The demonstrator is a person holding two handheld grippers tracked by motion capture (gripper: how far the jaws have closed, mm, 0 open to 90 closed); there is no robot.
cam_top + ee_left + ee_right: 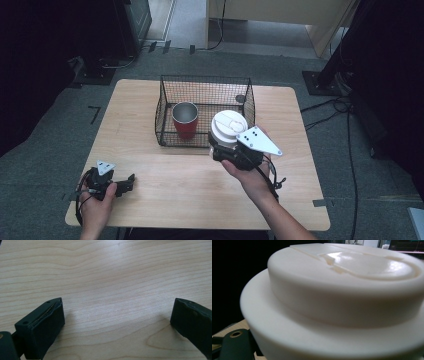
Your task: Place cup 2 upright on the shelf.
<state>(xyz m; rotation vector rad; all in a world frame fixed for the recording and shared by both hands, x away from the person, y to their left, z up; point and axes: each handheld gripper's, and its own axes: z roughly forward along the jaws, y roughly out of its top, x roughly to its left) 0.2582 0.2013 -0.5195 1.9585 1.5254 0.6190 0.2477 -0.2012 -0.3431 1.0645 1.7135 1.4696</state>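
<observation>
The right gripper (223, 148) is clenched on a white cup (227, 129) with a lidded, stepped top, holding it in the air just at the front right corner of the wire basket (170, 85). In the right gripper view the cup's (332, 297) pale lid sits very close, with a shallow moulded dip on its top, and one black finger (235, 343) shows low at the left beside it. The basket stands near the far middle of the wooden counter (150, 180), and a red cup (185, 121) with a silvery inside stands upright in it, left of the white cup and apart from it. The left gripper (131, 180) lies low over the near left part of the counter, well away from the basket. In the left gripper view its fingers (43, 322) are released, spread wide over bare wood (112, 290) with nothing between them.
</observation>
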